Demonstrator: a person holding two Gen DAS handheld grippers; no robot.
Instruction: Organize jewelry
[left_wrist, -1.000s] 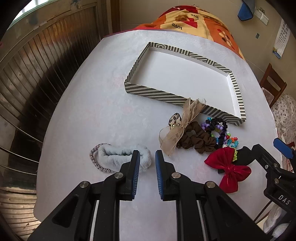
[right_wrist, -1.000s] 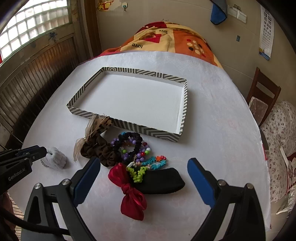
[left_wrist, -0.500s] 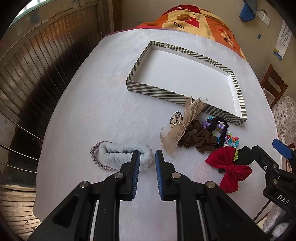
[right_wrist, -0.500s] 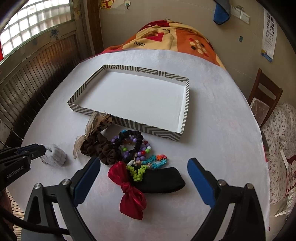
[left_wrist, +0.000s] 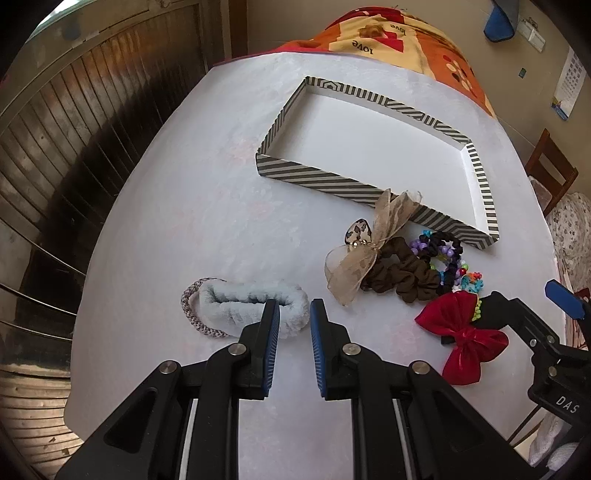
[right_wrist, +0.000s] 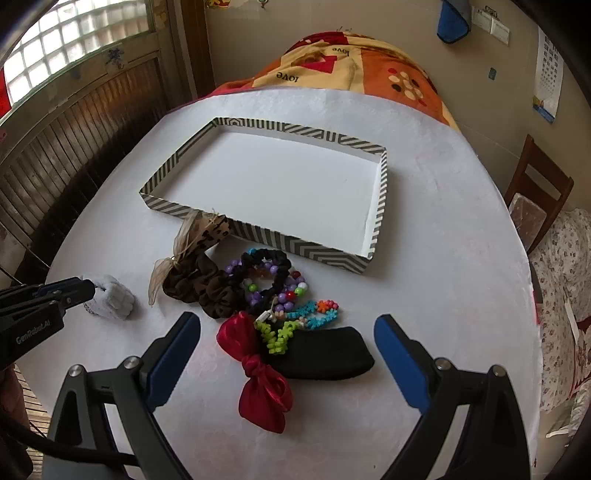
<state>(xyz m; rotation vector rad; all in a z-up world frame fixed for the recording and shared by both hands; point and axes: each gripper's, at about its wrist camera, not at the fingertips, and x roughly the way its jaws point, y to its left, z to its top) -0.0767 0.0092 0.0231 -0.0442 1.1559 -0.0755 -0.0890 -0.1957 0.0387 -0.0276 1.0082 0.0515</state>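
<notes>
Jewelry lies loose on the white counter (right_wrist: 443, 258), just in front of the striped tray (right_wrist: 380, 206), whose white floor is bare; a brown scrunchie (right_wrist: 207, 291) with a sheer leopard ribbon (right_wrist: 195, 232) touches the tray's near wall; beside it sit a black scrunchie (right_wrist: 273, 266), coloured bead bracelets (right_wrist: 288, 299), a red satin bow (right_wrist: 258, 373) and a black band (right_wrist: 328, 354), all in one cluster; the right tongs (right_wrist: 288, 343) hover above that cluster, spread wide and gripping nothing; off to the side, the left tongs (left_wrist: 294, 314) stand nearly closed over one end of a fluffy pale-blue scrunchie (left_wrist: 255, 306), though I cannot tell whether they pinch it; a braided band (left_wrist: 192, 314) lies against it.
</notes>
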